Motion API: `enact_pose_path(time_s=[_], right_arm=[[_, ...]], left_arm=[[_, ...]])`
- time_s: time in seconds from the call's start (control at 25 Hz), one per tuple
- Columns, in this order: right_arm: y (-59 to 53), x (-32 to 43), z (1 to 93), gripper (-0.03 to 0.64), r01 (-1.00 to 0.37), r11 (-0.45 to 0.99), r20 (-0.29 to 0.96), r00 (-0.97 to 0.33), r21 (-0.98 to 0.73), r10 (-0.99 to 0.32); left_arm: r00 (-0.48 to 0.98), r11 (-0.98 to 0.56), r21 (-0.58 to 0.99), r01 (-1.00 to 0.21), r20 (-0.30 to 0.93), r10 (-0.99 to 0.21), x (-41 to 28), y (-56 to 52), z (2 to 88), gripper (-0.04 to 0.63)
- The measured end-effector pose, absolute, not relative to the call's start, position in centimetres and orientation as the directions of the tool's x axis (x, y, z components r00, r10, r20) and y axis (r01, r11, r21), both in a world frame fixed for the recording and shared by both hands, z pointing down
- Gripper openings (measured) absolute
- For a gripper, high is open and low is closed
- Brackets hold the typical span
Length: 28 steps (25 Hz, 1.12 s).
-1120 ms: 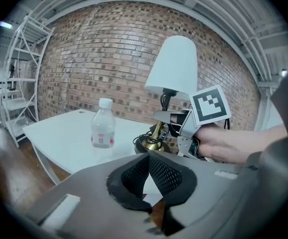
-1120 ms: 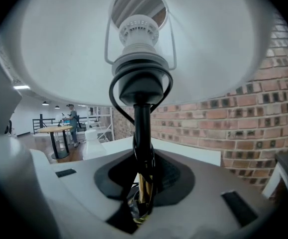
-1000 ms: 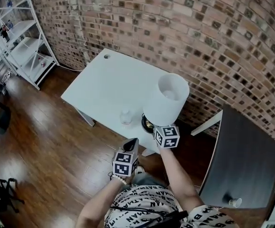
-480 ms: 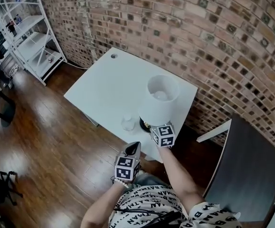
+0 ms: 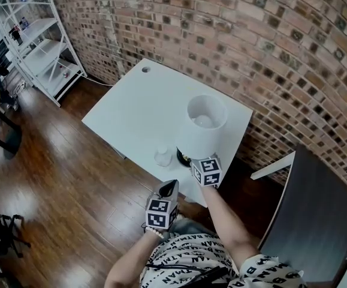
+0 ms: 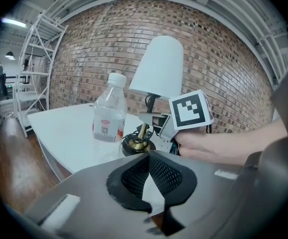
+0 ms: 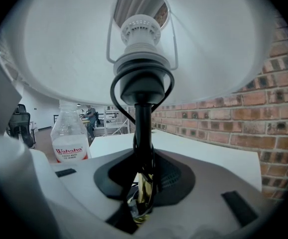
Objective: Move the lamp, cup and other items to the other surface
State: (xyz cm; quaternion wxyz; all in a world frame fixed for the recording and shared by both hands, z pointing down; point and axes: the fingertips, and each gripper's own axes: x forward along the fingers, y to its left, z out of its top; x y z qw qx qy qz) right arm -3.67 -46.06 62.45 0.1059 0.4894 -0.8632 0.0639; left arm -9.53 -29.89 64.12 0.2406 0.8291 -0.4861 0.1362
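Observation:
A lamp with a white shade [image 5: 204, 128] and a black-and-brass base [image 6: 136, 144] stands near the front edge of the white table [image 5: 143, 110]. My right gripper [image 5: 192, 159] is shut on its thin black stem [image 7: 143, 128], just above the base, with the cord running down beside it. A clear water bottle [image 5: 162, 156] with a red label [image 7: 70, 152] stands upright just left of the lamp. My left gripper [image 5: 169, 188] hangs off the table's front edge, over the floor, shut with nothing between its pads [image 6: 166, 176]. No cup shows in any view.
A dark grey table [image 5: 317, 215] stands to the right, by the brick wall [image 5: 269, 47]. A white shelf rack [image 5: 35, 41] is at the far left on the wooden floor [image 5: 59, 179]. The white table has a cable hole [image 5: 145, 69] at its far corner.
The head view has shifted a little. The right gripper stays on the lamp stem, and the lamp, the bottle and the left gripper keep their places.

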Motion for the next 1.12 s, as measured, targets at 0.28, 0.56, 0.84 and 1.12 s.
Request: enact_pose_path(time_s=[0.28,0.56,0.84,1.12], right_arm=[[-45.9,-3.8,62.6,0.088,-0.848,0.531,0.246,-0.513,0.007,-0.823],[-44.7,-3.1,62.9,0.274,-0.867,0.494,0.31,-0.487,-0.062,-0.816],[-39.4,0.5,62.5,0.319,-0.928,0.324,0.398,-0.371,-0.182,-0.839],[-32.7,3.8,60.0,0.319,-0.962,0.206,0.419,-0.265,-0.181,-0.868]], left_arm=[[0.507,-0.426,0.275,-0.862,0.46,-0.729,-9.2,-30.2,64.2,0.0],[0.527,-0.437,0.295,-0.85,0.451,-0.72,-9.1,-30.6,62.8,0.0],[0.53,-0.443,0.291,-0.848,0.455,-0.715,-10.6,-30.4,61.1,0.0],[0.607,-0.529,0.3,-0.794,0.441,-0.661,-9.5,-29.7,59.0,0.0]])
